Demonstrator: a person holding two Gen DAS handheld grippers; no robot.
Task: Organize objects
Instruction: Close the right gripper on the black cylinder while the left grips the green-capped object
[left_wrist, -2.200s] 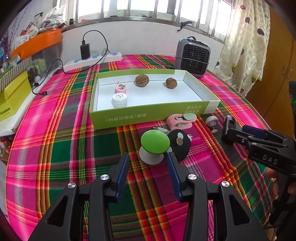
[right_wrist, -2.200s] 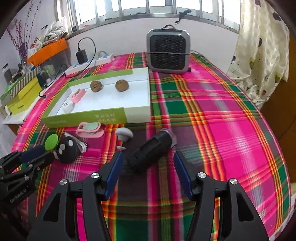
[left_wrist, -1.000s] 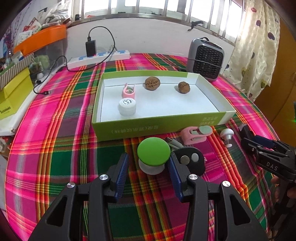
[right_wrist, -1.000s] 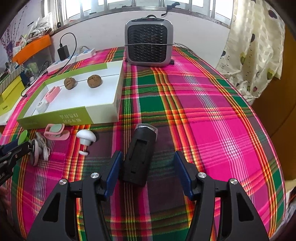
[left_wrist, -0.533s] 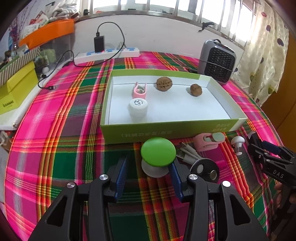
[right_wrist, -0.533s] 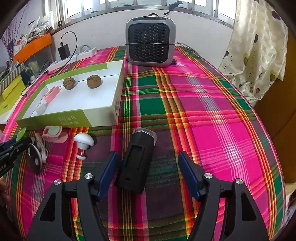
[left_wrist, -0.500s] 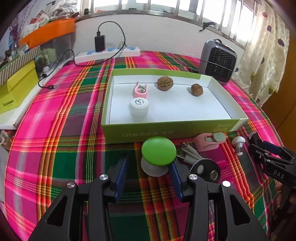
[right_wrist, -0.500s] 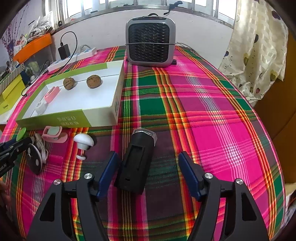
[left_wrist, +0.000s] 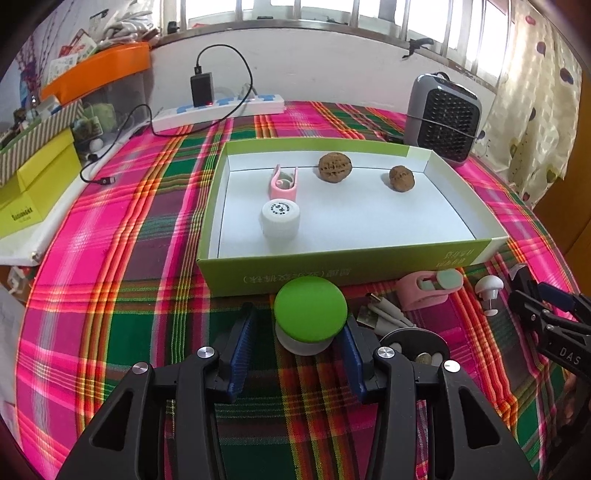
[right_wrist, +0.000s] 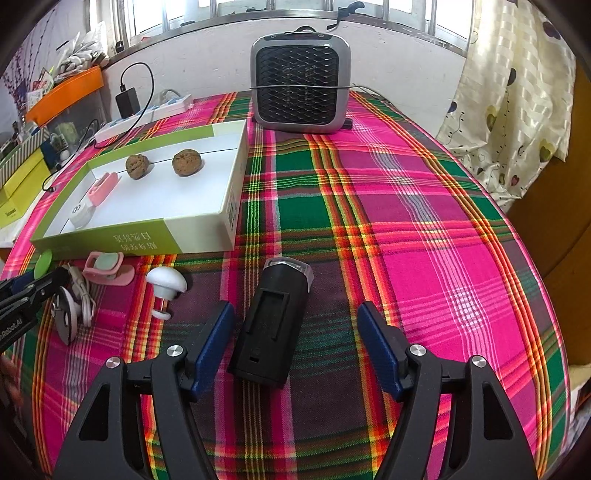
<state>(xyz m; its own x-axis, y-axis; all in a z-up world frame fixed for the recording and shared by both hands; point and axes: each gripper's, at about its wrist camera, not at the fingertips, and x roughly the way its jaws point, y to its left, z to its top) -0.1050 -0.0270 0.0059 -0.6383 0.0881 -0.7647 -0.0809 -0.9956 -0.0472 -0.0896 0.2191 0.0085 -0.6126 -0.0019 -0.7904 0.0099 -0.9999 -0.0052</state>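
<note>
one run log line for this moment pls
left gripper: green-capped knob between its pads, grip unclear | right gripper: open around black flashlight, lying on cloth | box: two walnuts in

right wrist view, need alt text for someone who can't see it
The right gripper hangs with jaws wide open around a black flashlight lying on a pink and green plaid tablecloth, touching neither side. To the left sits a shallow green box holding two walnuts; a grey heater stands at the far edge.

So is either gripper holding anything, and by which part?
Nothing is held. The right gripper stands open around the black torch; the left gripper straddles the green-capped knob unclamped.
</note>
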